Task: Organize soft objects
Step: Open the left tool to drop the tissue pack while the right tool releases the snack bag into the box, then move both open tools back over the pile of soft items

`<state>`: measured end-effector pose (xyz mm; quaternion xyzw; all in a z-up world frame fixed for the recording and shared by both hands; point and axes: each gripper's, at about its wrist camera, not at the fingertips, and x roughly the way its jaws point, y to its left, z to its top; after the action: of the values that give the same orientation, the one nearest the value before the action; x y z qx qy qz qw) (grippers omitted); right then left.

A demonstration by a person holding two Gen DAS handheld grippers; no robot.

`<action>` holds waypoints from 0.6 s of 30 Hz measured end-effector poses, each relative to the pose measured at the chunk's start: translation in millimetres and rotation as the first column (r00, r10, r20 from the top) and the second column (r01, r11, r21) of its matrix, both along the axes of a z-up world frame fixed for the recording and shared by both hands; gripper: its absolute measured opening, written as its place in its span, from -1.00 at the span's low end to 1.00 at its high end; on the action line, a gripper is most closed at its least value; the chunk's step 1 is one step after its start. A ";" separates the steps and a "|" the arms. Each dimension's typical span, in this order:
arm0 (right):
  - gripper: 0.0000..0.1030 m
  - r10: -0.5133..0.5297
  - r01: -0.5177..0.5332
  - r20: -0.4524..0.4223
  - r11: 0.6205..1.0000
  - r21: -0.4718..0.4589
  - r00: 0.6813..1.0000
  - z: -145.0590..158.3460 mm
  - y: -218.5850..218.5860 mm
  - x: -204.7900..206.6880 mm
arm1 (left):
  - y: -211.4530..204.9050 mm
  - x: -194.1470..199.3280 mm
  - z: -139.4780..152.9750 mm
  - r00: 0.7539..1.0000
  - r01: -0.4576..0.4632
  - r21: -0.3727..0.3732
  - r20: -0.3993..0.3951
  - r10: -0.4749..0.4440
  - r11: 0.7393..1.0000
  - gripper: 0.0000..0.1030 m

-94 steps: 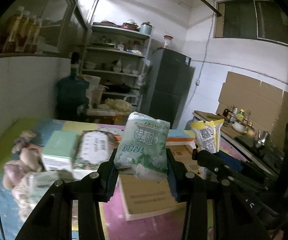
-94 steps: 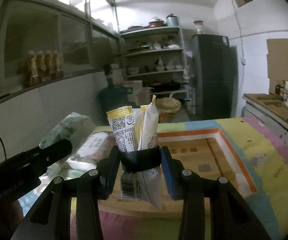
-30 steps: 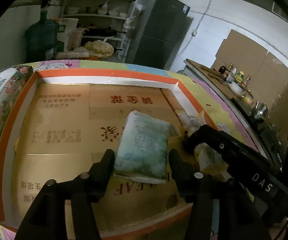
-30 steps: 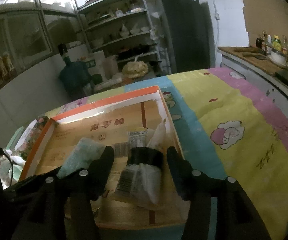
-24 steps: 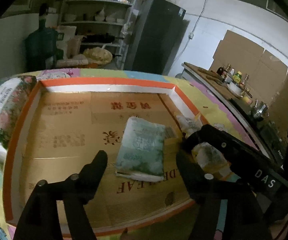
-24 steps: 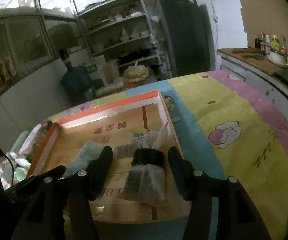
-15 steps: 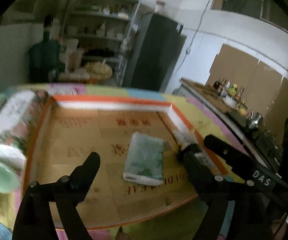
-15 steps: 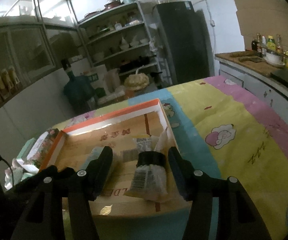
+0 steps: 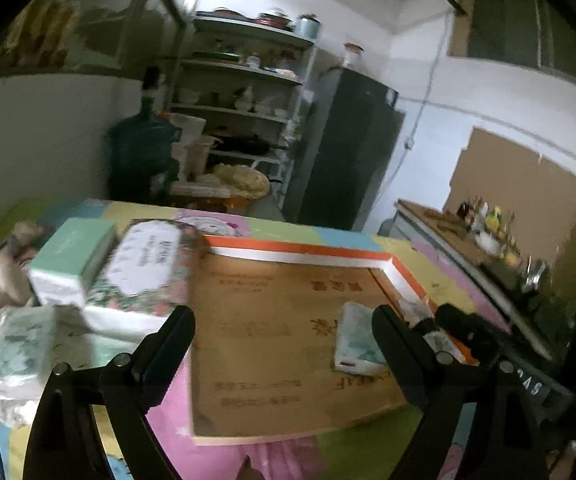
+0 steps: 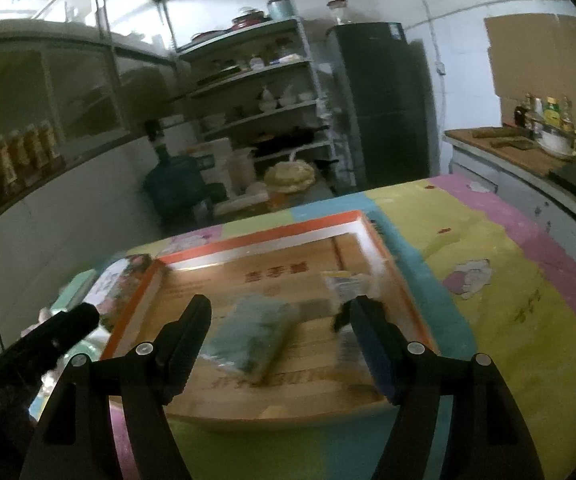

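At the left edge of the surface (image 9: 279, 226), covered in a patchwork cloth, lie a crinkled clear pack (image 9: 19, 344) at the near side, a mint-green box (image 9: 73, 258) farther back, and a floral tissue pack (image 9: 145, 270) touching the left wall of the cardboard tray (image 9: 300, 254); the left tongs (image 9: 283, 330) hang wide open with nothing between them, over the tray's near left part; the tray, orange-rimmed with a brown printed floor, sits in the middle of the surface; inside it, toward the near right corner, the green tissue pack (image 9: 354, 338) lies flat, and just beside it against the right wall lies the clear snack bag (image 9: 422, 312), partly hidden by the black body of the other tool; from the right wrist view the right tongs (image 10: 279, 330) also stand wide open and empty, the tissue pack (image 10: 251, 334) lying between and beyond their tips and the snack bag (image 10: 346, 282) just past the right finger (image 10: 372, 344); to the right of the tray the cloth runs on in yellow and pink patches.
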<state>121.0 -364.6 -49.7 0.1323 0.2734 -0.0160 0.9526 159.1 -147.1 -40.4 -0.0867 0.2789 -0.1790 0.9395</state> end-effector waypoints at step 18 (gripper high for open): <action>0.43 0.135 -0.134 0.040 0.990 -0.034 0.990 17.1 94.7 -0.1 | 85.2 -34.0 18.7 0.976 -0.155 0.074 0.163 0.141 0.985 0.67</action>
<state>120.9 -269.9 -32.7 0.0990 0.2613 0.0467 0.9590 125.1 -61.9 -21.7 -0.0523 0.2042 -0.1026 0.9721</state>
